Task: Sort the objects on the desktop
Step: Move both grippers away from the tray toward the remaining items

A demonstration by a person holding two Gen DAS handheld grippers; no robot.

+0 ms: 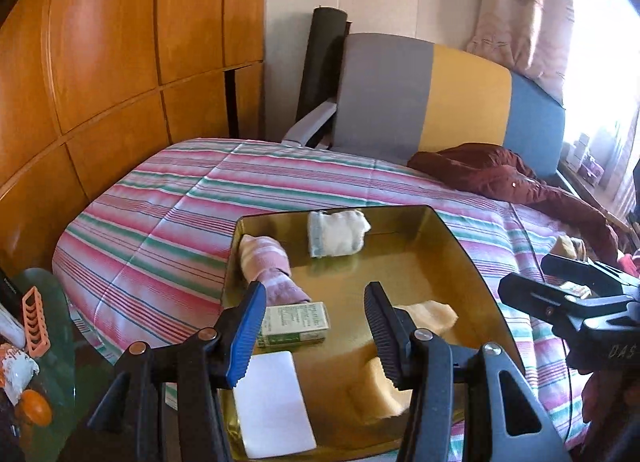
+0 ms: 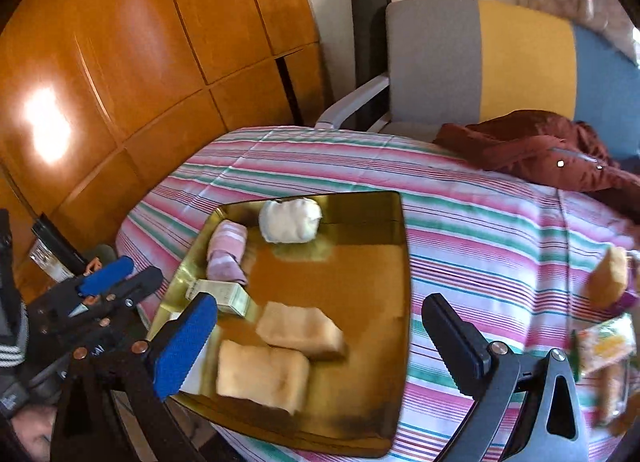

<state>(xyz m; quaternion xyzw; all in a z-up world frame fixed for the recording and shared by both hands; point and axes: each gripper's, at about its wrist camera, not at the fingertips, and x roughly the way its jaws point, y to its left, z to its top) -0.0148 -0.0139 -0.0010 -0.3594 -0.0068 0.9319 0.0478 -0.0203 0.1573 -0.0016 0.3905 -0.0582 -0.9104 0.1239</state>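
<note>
In the tray (image 2: 394,262): four socks (image 2: 262,376).

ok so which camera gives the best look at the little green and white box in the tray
The left wrist view. The green and white box sits close and sharp there, printed face visible, though its left end is hidden behind the left tool's blue finger. In the right wrist view the box is smaller, blurred and partly covered.

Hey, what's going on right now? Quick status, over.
Both claws open, empty: left claw, right claw. Gold tray holds rolled socks, small box, white card. Nothing blocking.
</note>
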